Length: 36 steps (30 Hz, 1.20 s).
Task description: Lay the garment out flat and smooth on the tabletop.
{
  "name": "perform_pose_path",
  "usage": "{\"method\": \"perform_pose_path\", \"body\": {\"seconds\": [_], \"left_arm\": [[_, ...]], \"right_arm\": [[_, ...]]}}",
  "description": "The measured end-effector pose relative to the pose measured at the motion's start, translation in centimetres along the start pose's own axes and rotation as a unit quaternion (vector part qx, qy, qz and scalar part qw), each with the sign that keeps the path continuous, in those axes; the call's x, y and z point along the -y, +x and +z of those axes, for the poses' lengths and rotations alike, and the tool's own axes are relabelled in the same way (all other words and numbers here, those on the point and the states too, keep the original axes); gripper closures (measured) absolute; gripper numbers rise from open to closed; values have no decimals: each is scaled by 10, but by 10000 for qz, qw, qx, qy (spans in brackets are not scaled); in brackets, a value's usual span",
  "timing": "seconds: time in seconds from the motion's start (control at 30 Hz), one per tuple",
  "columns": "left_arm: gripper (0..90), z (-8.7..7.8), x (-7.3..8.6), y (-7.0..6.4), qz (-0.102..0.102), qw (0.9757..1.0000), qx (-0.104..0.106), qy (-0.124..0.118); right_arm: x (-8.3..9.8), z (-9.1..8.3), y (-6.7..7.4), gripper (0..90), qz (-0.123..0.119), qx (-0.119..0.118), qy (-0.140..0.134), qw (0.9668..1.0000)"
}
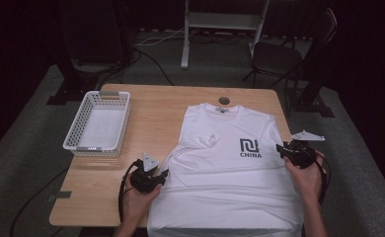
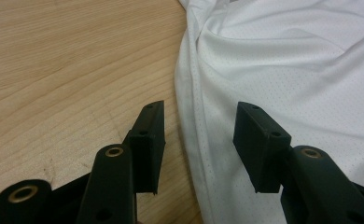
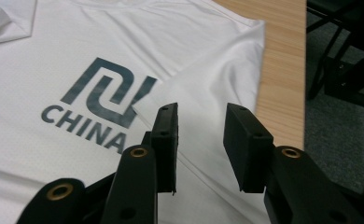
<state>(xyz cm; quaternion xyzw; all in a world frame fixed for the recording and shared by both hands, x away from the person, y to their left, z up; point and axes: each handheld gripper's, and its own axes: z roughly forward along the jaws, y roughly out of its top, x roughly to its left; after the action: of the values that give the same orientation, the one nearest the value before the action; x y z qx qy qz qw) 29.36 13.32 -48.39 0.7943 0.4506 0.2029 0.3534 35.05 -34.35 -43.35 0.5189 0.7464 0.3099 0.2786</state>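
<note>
White T-shirt (image 1: 225, 168) lies flat, sleeves tucked inward, hem over desk (image 1: 156, 113) near edge; body folds remain. Left tongs (image 2: 199, 140) and right tongs (image 3: 199, 140) apart, empty.

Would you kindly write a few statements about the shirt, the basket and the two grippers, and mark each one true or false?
1. The white T-shirt lies front up, its print showing. True.
2. The white basket holds folded clothes. False: nothing lies in it.
3. The left gripper clamps the shirt's edge. False: its jaws stand open over that edge.
4. The right gripper is open above the shirt's folded-in sleeve. True.
5. The basket sits on the shirt. False: it stands apart on the table.
</note>
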Motion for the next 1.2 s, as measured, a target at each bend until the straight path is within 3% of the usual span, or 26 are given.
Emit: {"method": "perform_pose_path", "body": {"seconds": [0.4,0.63,1.07,1.2], "left_arm": [[543,0,0,0,-3,10000,-5,1],[542,0,0,0,-7,10000,-5,0],[538,0,0,0,-6,10000,-6,1],[538,0,0,0,-10,10000,-7,-4]], "right_arm": [[-7,27,13,674,85,-319,124,9994],[-12,43,22,674,7,-357,237,9991],[-14,66,29,647,121,-402,421,9982],[-12,70,30,631,101,-293,486,9983]]}}
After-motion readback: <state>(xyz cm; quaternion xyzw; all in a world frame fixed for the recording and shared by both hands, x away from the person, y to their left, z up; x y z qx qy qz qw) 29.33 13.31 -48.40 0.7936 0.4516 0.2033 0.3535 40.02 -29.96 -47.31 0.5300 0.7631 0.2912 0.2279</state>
